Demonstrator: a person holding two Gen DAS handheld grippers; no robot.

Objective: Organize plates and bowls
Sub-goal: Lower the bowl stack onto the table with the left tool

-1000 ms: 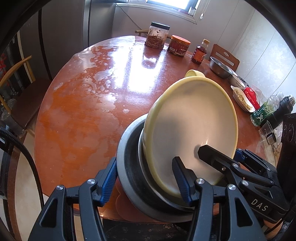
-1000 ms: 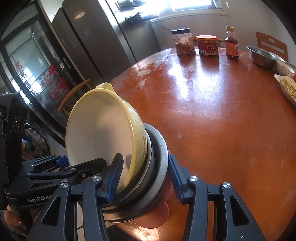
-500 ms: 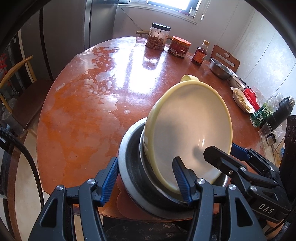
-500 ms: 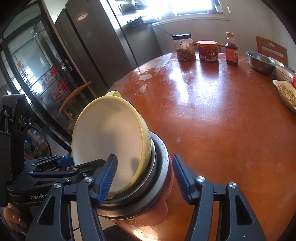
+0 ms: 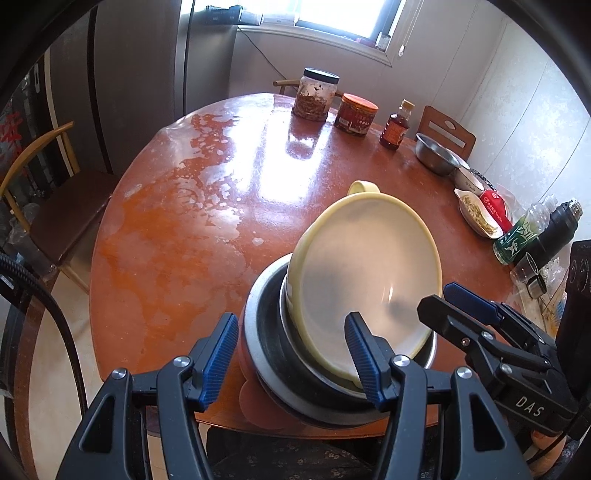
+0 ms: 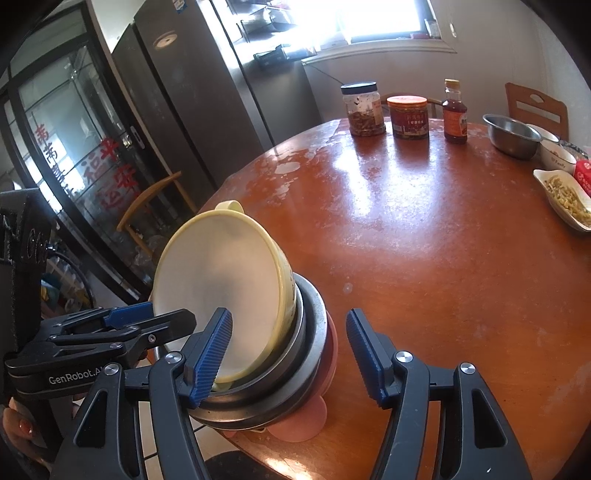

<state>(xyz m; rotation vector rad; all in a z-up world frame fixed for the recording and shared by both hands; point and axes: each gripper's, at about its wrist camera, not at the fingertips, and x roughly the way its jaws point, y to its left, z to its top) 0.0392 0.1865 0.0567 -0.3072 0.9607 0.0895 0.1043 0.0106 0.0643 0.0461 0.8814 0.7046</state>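
A: What has changed?
B: The nested stack (image 5: 269, 354) — yellow bowl (image 5: 365, 273) uppermost — has tilted further at the round table (image 5: 177, 236)'s near edge.
A: The grippers?
B: Left gripper (image 5: 291, 358) and right gripper (image 6: 291, 354) straddle it, wide apart — stack unsecured.

Round red-brown counter (image 5: 192, 236), glossy, with pale worn patches and window glare. Window (image 5: 295, 14) on the far wall, bright daylight. White textured wall (image 5: 524, 110) at right. Tall dark refrigerator (image 6: 207, 96). Glass door with red characters (image 6: 85, 166). Wooden chair, curved back (image 5: 55, 206); second wooden chair (image 6: 535, 107) behind the counter. Pale tiled floor (image 5: 55, 369).
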